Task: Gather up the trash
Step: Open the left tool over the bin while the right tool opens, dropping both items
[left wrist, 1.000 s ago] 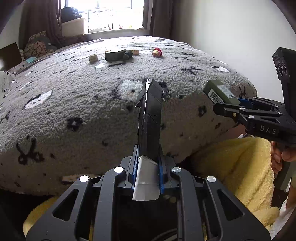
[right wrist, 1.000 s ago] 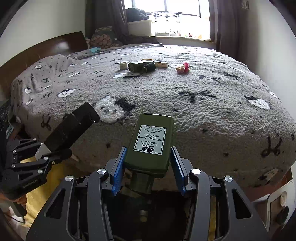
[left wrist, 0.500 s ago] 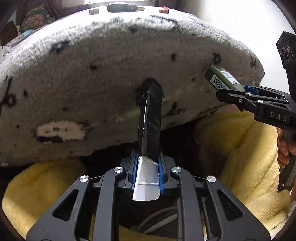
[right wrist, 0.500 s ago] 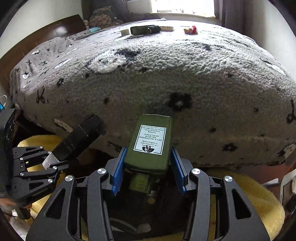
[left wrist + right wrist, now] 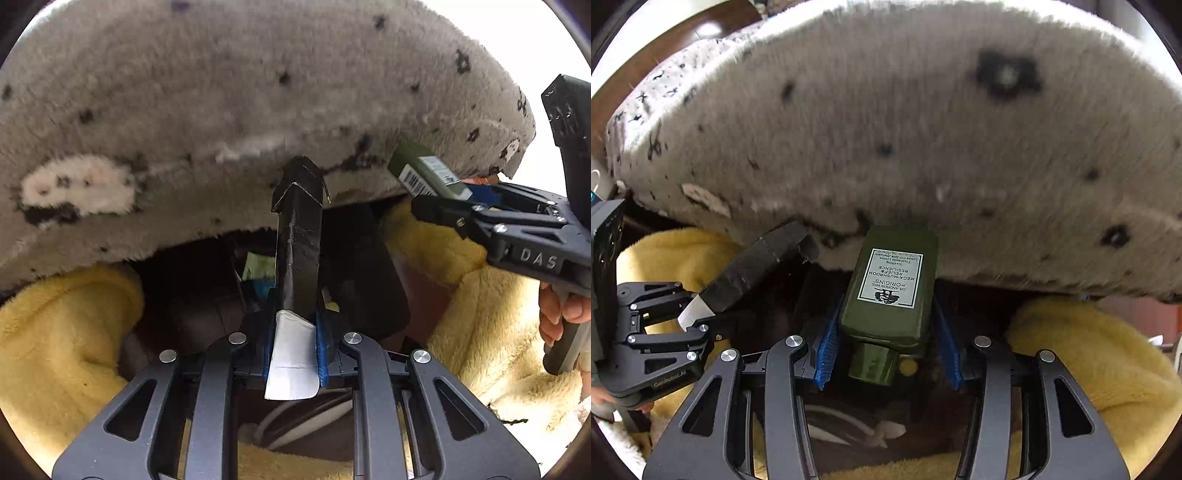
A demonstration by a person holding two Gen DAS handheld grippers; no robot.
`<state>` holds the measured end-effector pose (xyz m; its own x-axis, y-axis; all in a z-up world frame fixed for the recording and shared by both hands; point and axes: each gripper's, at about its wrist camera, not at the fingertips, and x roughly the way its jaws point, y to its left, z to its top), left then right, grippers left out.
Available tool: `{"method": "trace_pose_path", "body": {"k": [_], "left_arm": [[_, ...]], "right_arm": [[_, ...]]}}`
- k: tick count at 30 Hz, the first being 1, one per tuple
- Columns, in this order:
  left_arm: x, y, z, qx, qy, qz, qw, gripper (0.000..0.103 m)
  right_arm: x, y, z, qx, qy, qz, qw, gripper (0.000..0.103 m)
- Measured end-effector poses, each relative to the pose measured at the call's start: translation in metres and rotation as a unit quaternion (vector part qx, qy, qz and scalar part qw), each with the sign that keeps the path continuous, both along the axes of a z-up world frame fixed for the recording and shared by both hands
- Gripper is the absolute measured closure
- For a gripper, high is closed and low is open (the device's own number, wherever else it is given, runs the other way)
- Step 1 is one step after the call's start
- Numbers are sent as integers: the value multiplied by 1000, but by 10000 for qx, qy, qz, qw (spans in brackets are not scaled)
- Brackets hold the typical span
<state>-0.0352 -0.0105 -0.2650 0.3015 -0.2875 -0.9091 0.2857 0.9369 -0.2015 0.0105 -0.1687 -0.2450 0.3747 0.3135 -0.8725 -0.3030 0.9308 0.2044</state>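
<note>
Trash gripped in both grippers, beside grey bed (image 5: 258, 92) edge.
Left gripper (image 5: 293, 332) jaws clamped tight on black flattened carton (image 5: 297, 243); right gripper (image 5: 886, 339) jaws part-open, pinching green bottle (image 5: 892, 284); dark bin (image 5: 362, 280) beyond the jaws.

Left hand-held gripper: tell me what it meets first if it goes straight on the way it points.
Probably the dark opening beneath the grey blanket, where papers lie. The left hand-held gripper holds a black carton that would arrive first. Depth is unclear.
</note>
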Motion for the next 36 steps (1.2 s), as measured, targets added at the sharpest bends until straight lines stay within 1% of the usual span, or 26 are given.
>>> {"method": "trace_pose_path", "body": {"k": [3, 6, 11, 15, 18, 22, 23, 26, 27, 28, 29, 30, 32, 33, 35, 36], "left_arm": [[2, -1, -6, 4, 105, -58, 9999, 87], [7, -4, -16, -17, 255, -86, 9996, 87], [12, -9, -30, -52, 412, -148, 9990, 87], [15, -12, -35, -57, 399, -179, 9990, 86], [14, -14, -38, -49, 416, -182, 9990, 85], [13, -14, -42, -38, 444, -149, 9989, 78], [12, -14, -42, -43, 435, -138, 9989, 77], [11, -12, -39, -3, 388, -106, 9992, 70], [11, -11, -37, 10, 370, -105, 9993, 69], [11, -11, -36, 49, 342, -101, 9994, 65], [11, -12, -34, 86, 305, -97, 9995, 60], [11, -12, -32, 113, 272, -95, 9995, 58], [10, -13, -27, 180, 184, -79, 9996, 47], [10, -13, -25, 202, 144, -72, 9997, 45], [11, -11, -19, 217, 64, -33, 9997, 33], [11, -9, -16, 241, 7, -5, 9997, 31]], "right_arm": [[1, 2, -13, 76, 231, 26, 9997, 55], [1, 3, -23, 84, 362, 66, 9993, 55], [-1, 7, -29, 60, 451, 123, 9989, 55], [-1, 9, -37, 41, 509, 113, 9986, 55], [-1, 8, -38, 44, 529, 70, 9986, 55], [1, 6, -37, 75, 519, -7, 9986, 55], [2, 6, -37, 100, 527, -22, 9986, 54], [3, 2, -36, 185, 540, -36, 9984, 54], [5, -3, -33, 180, 528, -45, 9984, 53], [5, -4, -32, 166, 498, -60, 9986, 53], [5, -6, -29, 147, 463, -91, 9988, 49], [6, -8, -27, 133, 421, -129, 9989, 44], [6, -13, -20, 93, 315, -214, 9992, 39], [6, -14, -18, 71, 265, -249, 9993, 37], [6, -20, -10, 15, 145, -328, 9994, 35], [6, -23, -6, -10, 82, -366, 9993, 31]]}}
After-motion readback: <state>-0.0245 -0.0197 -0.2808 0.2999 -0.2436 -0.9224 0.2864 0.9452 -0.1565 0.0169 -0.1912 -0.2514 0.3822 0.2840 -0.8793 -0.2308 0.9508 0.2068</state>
